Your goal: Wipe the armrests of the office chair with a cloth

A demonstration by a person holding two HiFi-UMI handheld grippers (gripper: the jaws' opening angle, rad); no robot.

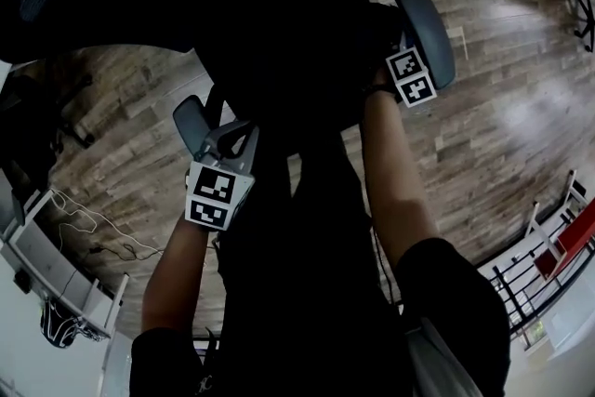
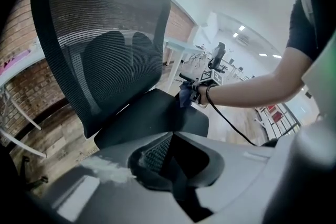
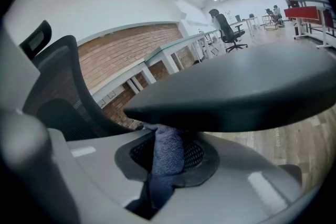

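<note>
The black mesh office chair (image 2: 105, 44) fills the left gripper view, its seat (image 2: 152, 113) just beyond my left gripper (image 2: 170, 157). That gripper's jaws look shut with nothing between them. From above, the left gripper (image 1: 228, 144) sits at the grey left armrest (image 1: 192, 121). My right gripper (image 3: 168, 152) is shut on a blue cloth (image 3: 168, 147), pressed up against the underside and edge of the right armrest (image 3: 247, 89). In the head view the right gripper (image 1: 402, 51) is beside that armrest (image 1: 429, 33). The cloth (image 2: 185, 94) also shows far off in the left gripper view.
Wood-plank floor (image 1: 502, 125) surrounds the chair. Loose cables (image 1: 93, 228) and white furniture lie at the left, and a red and white rack (image 1: 558, 246) stands at the right. A brick wall (image 3: 121, 55), desks and another office chair (image 3: 228, 29) stand beyond.
</note>
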